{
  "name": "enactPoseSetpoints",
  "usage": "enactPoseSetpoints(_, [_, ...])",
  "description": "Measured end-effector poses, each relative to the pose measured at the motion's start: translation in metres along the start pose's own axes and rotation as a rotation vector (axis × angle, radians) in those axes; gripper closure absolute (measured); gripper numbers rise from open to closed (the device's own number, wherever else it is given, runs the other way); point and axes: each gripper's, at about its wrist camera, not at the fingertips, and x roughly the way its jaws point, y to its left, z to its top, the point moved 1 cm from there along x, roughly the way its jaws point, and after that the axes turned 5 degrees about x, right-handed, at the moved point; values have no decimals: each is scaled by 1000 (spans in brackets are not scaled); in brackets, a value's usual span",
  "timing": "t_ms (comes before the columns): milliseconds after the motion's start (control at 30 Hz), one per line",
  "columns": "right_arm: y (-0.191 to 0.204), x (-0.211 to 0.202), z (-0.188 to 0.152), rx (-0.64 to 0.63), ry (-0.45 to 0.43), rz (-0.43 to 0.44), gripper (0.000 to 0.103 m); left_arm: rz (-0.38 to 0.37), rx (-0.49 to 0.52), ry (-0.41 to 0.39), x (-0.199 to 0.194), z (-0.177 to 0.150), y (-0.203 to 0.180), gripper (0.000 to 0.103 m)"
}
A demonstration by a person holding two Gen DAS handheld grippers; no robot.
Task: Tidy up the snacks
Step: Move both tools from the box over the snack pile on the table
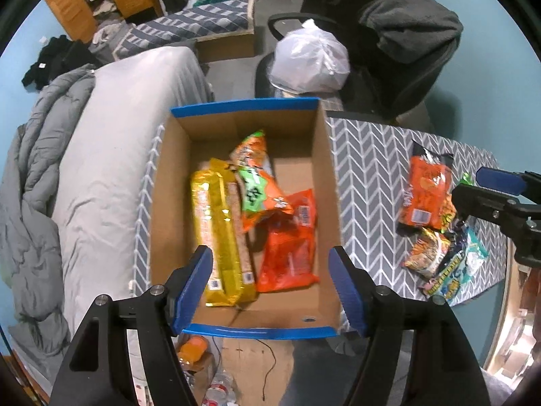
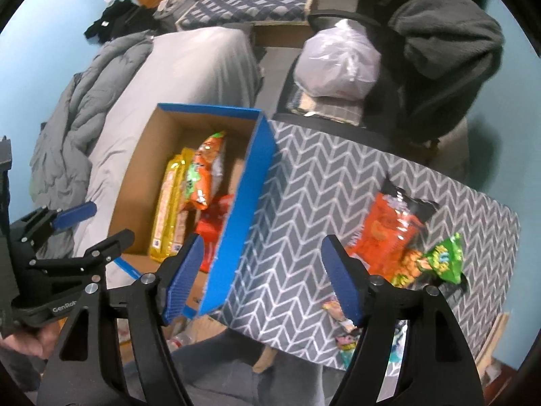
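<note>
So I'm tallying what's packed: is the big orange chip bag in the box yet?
Out. The orange chip bag lies on the patterned tabletop, beside the box.

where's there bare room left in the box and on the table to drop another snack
In the box, bare cardboard shows along the far wall and in the right rear corner, beyond the red bag. The left and middle are crowded by the yellow pack and the orange-green bag. On the table, the cloth between the box and the snack pile is bare.
</note>
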Motion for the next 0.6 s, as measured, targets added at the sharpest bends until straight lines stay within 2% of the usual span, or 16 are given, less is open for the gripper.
enactPoseSetpoints(533, [-90,-23,-47,195,14,-50,30,-37,172,27,11,12,-82,30])
enactPoseSetpoints(600, [-103,-26,-54,229,14,-63,30,-46,190,33,14,12,-92,27])
